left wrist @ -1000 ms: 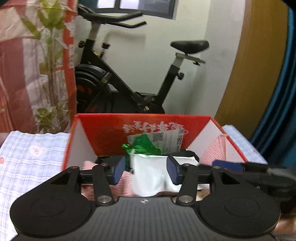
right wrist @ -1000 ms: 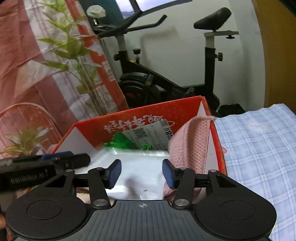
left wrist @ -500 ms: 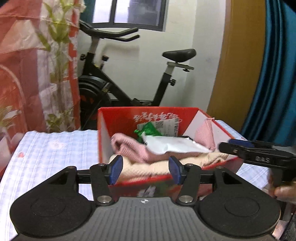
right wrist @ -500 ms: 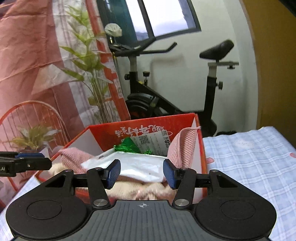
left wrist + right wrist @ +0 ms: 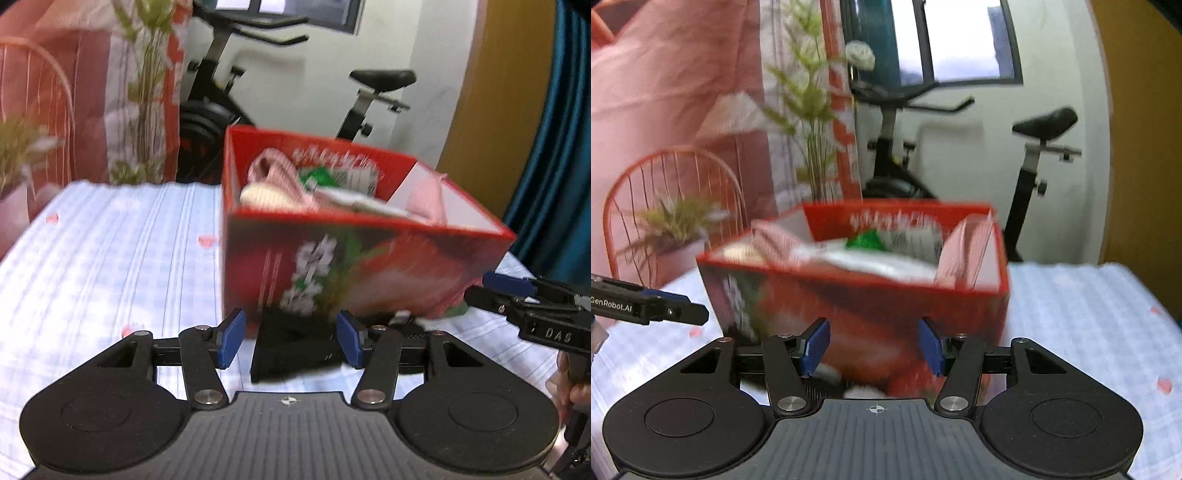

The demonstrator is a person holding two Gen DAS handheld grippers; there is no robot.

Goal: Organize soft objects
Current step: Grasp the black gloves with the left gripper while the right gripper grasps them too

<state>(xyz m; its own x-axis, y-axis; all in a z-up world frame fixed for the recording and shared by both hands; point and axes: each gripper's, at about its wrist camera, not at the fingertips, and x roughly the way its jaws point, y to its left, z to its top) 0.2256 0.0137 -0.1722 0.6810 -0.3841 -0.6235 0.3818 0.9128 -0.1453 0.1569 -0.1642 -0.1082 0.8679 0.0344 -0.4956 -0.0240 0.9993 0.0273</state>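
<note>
Soft objects [image 5: 280, 184] are seen piled inside a red box [image 5: 332, 266], well beyond the fingers of both grippers. In the left wrist view the box stands ahead of the left gripper [image 5: 291, 339], and a flat black thing [image 5: 295, 347], blurred, lies on the checked cloth [image 5: 103, 258] between the blue pads without being pressed by them. In the right wrist view the lower front of the box is framed between the fingers of the right gripper [image 5: 873, 347], which are likewise set about half apart and closed on nothing.

Compared with a second ago, both grippers are found withdrawn from over the box interior to a place in front of it; the left fingers have been opening over that second and the right fingers in the last half second, with nothing gripped by either.

The soft objects are made up of a pink ribbed knit [image 5: 273, 173], a cream roll [image 5: 262, 195], a white plastic packet [image 5: 879, 262], a green item [image 5: 868, 240] and a pink knit piece [image 5: 964, 254] draped at the right wall. Details are smeared by motion blur.

An exercise bike [image 5: 960, 155], a leafy plant [image 5: 809, 99] and an orange wire chair [image 5: 672, 192] are visible behind the box.
</note>
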